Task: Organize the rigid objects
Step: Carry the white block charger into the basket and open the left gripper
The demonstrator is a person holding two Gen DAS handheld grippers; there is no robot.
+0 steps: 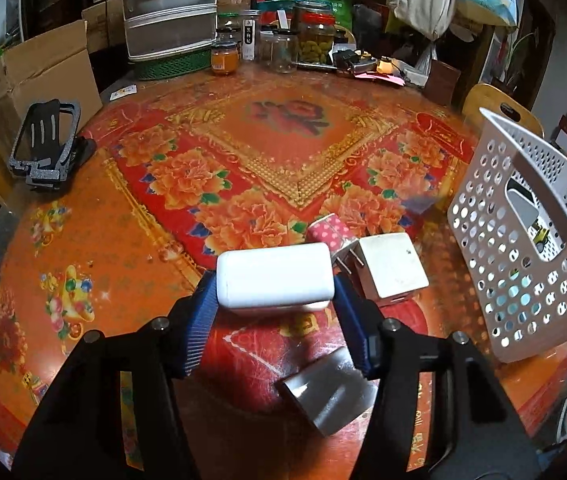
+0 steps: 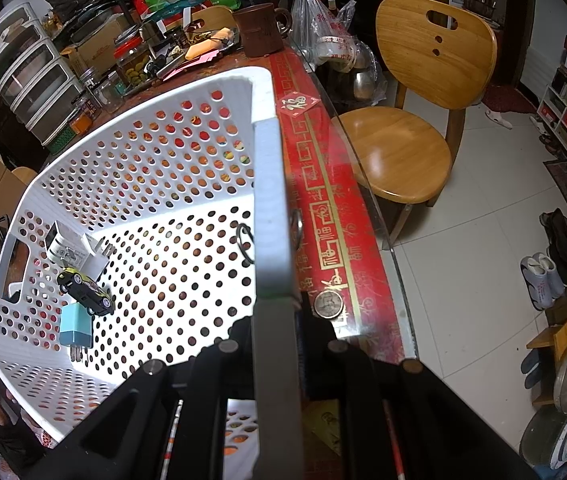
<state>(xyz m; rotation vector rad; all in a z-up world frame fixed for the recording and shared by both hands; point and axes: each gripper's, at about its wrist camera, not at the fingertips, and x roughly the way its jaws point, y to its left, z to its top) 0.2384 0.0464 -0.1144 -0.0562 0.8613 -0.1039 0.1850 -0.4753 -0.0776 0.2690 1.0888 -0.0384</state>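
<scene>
A white rectangular charger block (image 1: 275, 276) sits between the blue pads of my left gripper (image 1: 275, 287), which press on both of its ends just above the red floral table (image 1: 243, 184). Behind it lie a white cube plug (image 1: 391, 264) and a pink dotted item (image 1: 329, 230); a grey metal piece (image 1: 329, 392) lies nearer. My right gripper (image 2: 275, 320) is shut on the rim (image 2: 271, 200) of the white perforated basket (image 1: 523, 240), which stands tilted. Inside are a toy car (image 2: 85, 290), a pale blue plug (image 2: 75, 326) and a white adapter (image 2: 71, 248).
A black phone stand (image 1: 43, 144) stands at the table's left. Jars (image 1: 283, 48), a drawer unit (image 1: 169, 8) and a cardboard box (image 1: 43, 76) crowd the far edge. A coin (image 2: 328, 304) lies by the basket. A wooden chair (image 2: 415, 120) stands beside the table.
</scene>
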